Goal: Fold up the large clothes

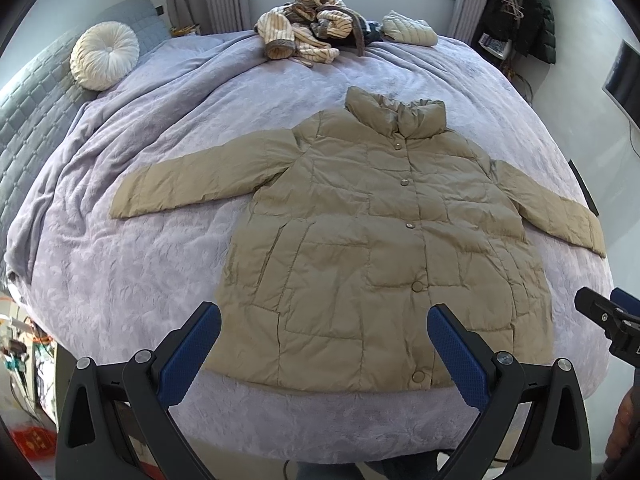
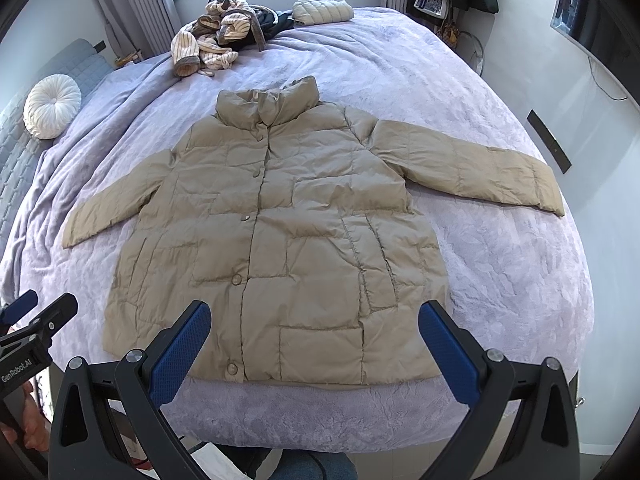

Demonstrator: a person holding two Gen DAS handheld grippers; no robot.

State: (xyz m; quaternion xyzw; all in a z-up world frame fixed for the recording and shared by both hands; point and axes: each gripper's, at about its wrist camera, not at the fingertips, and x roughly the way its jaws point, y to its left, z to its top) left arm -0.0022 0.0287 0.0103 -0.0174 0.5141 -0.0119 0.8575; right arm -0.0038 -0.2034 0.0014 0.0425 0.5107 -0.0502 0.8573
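A khaki quilted puffer jacket [image 1: 360, 240] [image 2: 280, 232] lies flat and buttoned on the lavender bedspread [image 1: 140, 280] [image 2: 500, 280], collar away from me, both sleeves spread outward. My left gripper [image 1: 324, 316] hovers open above the jacket's hem, holding nothing. My right gripper [image 2: 314, 314] also hangs open over the hem, a little further right, holding nothing. The right gripper's black tip shows at the right edge of the left wrist view. The left gripper shows at the left edge of the right wrist view.
A heap of striped clothes [image 1: 308, 28] [image 2: 216, 36] and a folded pale quilted garment [image 1: 408, 30] [image 2: 322, 10] lie at the bed's far end. A round white cushion [image 1: 104, 56] [image 2: 52, 106] rests against the grey headboard [image 1: 28, 112]. Dark coats [image 1: 524, 12] hang by the right wall.
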